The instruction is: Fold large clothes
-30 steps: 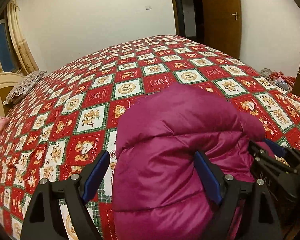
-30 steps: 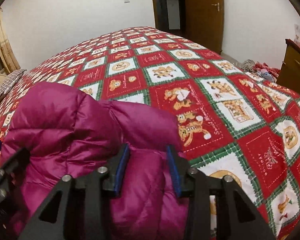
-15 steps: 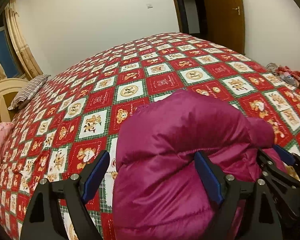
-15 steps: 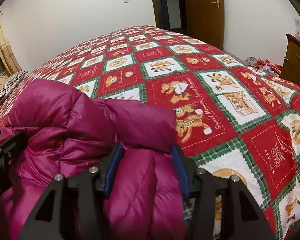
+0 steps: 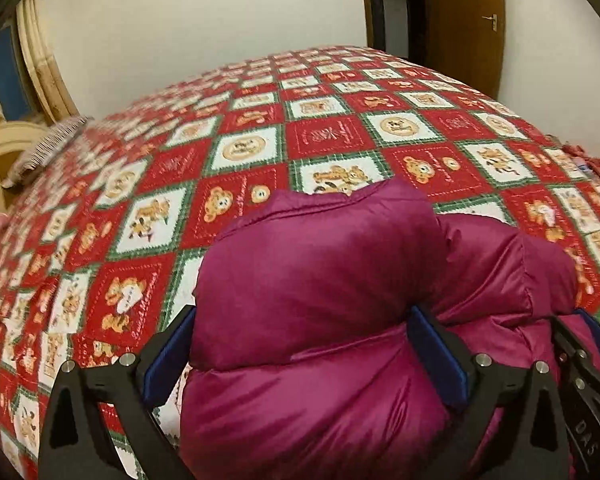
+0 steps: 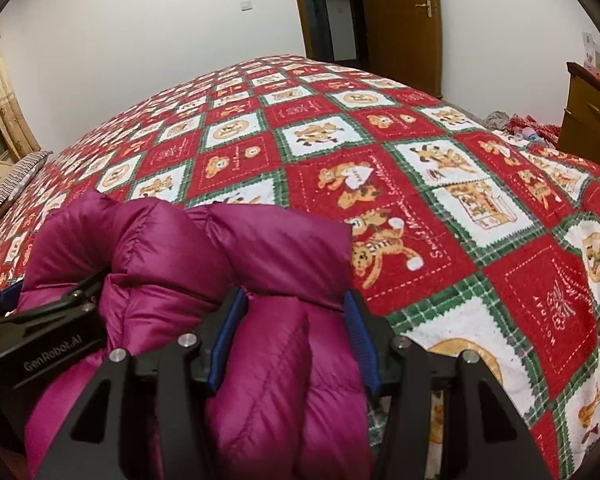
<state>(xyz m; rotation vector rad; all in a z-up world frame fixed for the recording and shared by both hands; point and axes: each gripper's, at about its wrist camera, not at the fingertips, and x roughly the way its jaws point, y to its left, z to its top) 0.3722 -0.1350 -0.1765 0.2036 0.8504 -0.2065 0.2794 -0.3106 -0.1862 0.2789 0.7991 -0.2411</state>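
Since a second ago my left gripper (image 5: 304, 354) dropped closer over the magenta puffer jacket (image 5: 324, 280), jaws opening wide, bulk between them | right gripper (image 6: 292, 336) steady, half-open pads squeezing a jacket fold | jacket lies at 6 o'clock on the bear-print bedspread (image 6: 440, 168).

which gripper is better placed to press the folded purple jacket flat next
Left, probably. The left gripper straddles the puffed-up jacket, its jaws opening; the right gripper seems clamped on one edge.

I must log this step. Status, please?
Left gripper opening around magenta puffer jacket. Right gripper shut on it. Bedspread ahead clear.
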